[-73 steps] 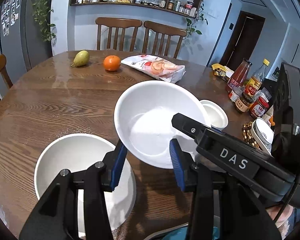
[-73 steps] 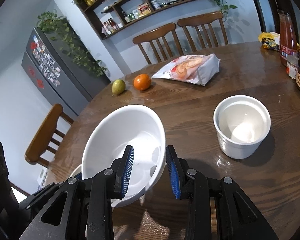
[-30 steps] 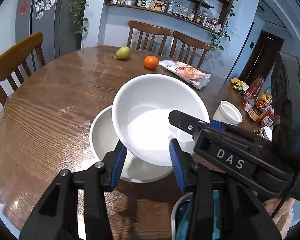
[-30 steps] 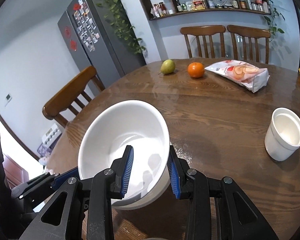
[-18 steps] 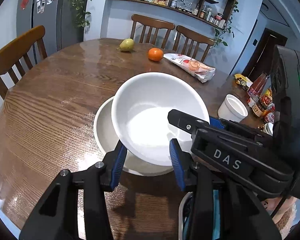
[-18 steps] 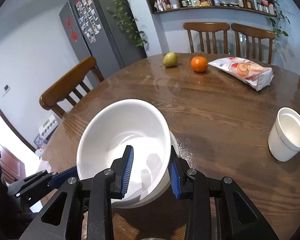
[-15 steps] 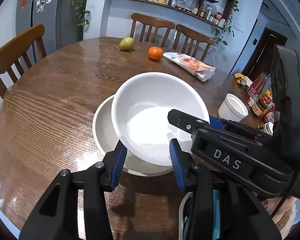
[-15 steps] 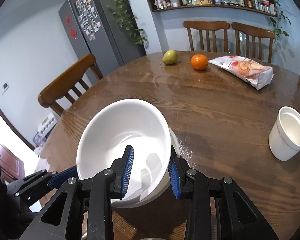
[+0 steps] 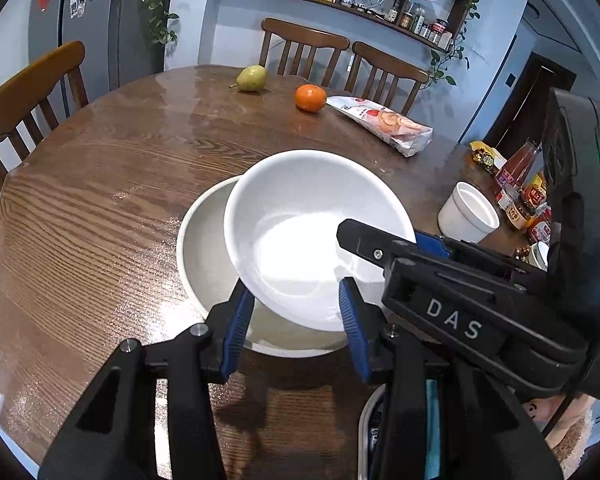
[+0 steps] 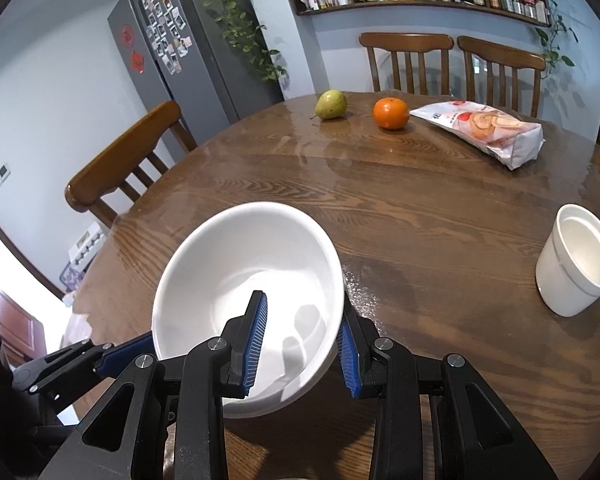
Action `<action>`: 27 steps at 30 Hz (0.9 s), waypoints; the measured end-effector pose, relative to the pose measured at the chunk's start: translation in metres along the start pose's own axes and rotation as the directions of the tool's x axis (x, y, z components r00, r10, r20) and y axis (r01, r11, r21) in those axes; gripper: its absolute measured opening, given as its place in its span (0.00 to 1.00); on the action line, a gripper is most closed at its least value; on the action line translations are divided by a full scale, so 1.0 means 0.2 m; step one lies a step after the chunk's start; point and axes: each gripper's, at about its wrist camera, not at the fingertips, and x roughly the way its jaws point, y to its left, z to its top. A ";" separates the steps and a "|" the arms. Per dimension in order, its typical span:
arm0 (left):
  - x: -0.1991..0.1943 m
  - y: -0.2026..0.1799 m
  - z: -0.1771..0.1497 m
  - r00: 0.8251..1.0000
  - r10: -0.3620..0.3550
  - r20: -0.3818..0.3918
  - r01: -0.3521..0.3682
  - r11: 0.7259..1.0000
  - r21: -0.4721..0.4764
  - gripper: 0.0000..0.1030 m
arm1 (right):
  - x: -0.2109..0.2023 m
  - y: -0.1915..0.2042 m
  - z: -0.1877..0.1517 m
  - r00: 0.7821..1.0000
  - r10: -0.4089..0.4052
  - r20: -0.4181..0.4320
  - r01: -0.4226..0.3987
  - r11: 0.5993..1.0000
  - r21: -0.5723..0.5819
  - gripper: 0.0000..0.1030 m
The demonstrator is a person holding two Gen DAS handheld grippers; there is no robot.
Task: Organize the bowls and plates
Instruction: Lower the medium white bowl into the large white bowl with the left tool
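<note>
A white bowl (image 9: 300, 216) hangs tilted over a wider white bowl (image 9: 204, 248) that rests on the wooden table (image 9: 100, 184). I cannot tell whether the two touch. My left gripper (image 9: 296, 324) is shut on the held bowl's near rim, one pad inside and one outside. My right gripper (image 10: 302, 340) is shut on the opposite side of the same bowl (image 10: 240, 264). In the left wrist view its finger (image 9: 364, 236) reaches in from the right. The right wrist view shows a left finger (image 10: 120, 354) at the bowl's left edge, and the held bowl hides the lower one.
A white cup (image 10: 576, 264) stands to the right of the bowls. A pear (image 9: 252, 78), an orange (image 9: 310, 98) and a snack bag (image 9: 384, 124) lie at the far side. Sauce bottles and jars (image 9: 520, 192) crowd the right edge. Wooden chairs ring the table.
Both grippers carried the white bowl leftward, away from the cup, until it came over the wider bowl. In the last half second it has barely moved.
</note>
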 end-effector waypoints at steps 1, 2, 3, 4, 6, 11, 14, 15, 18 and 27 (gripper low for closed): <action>0.00 0.00 0.00 1.000 -0.003 -0.003 0.003 1.000 -0.002 0.40 | 0.00 0.00 0.00 1.000 -0.001 -0.002 0.001 1.000 0.001 0.36; 0.00 0.01 0.00 1.000 -0.005 -0.005 0.005 1.000 -0.002 0.40 | 0.00 0.00 0.00 1.000 -0.003 -0.002 0.003 1.000 0.000 0.36; 0.00 0.01 0.00 1.000 -0.006 -0.006 0.006 1.000 -0.001 0.40 | 0.00 0.00 0.00 1.000 -0.006 -0.002 0.006 1.000 -0.001 0.36; 0.00 0.01 0.00 1.000 -0.006 -0.007 0.006 1.000 0.000 0.40 | 0.00 0.01 0.00 1.000 -0.008 -0.003 0.008 1.000 -0.002 0.36; 0.00 0.01 0.00 1.000 -0.005 -0.007 0.005 1.000 0.001 0.40 | 0.00 0.01 0.00 1.000 -0.011 -0.003 0.011 1.000 -0.005 0.36; 0.01 0.01 0.00 1.000 -0.005 -0.009 0.005 1.000 0.001 0.40 | 0.00 0.01 0.00 1.000 -0.016 -0.004 0.016 1.000 -0.005 0.36; 0.00 0.01 0.00 1.000 -0.004 -0.008 0.004 1.000 0.001 0.41 | 0.00 0.01 0.00 1.000 -0.020 -0.004 0.020 1.000 -0.007 0.36; 0.01 0.01 0.00 1.000 -0.003 -0.008 0.003 1.000 0.001 0.41 | 0.00 0.01 0.00 1.000 -0.020 -0.005 0.020 1.000 -0.008 0.36; 0.02 0.01 0.00 1.000 0.004 -0.016 -0.004 1.000 -0.001 0.41 | 0.00 0.00 0.00 1.000 -0.029 -0.009 0.029 0.999 -0.014 0.36; 0.03 0.04 -0.01 1.000 0.025 -0.015 -0.026 1.000 -0.013 0.41 | 0.01 -0.01 0.00 0.999 -0.052 -0.007 0.052 0.998 -0.023 0.36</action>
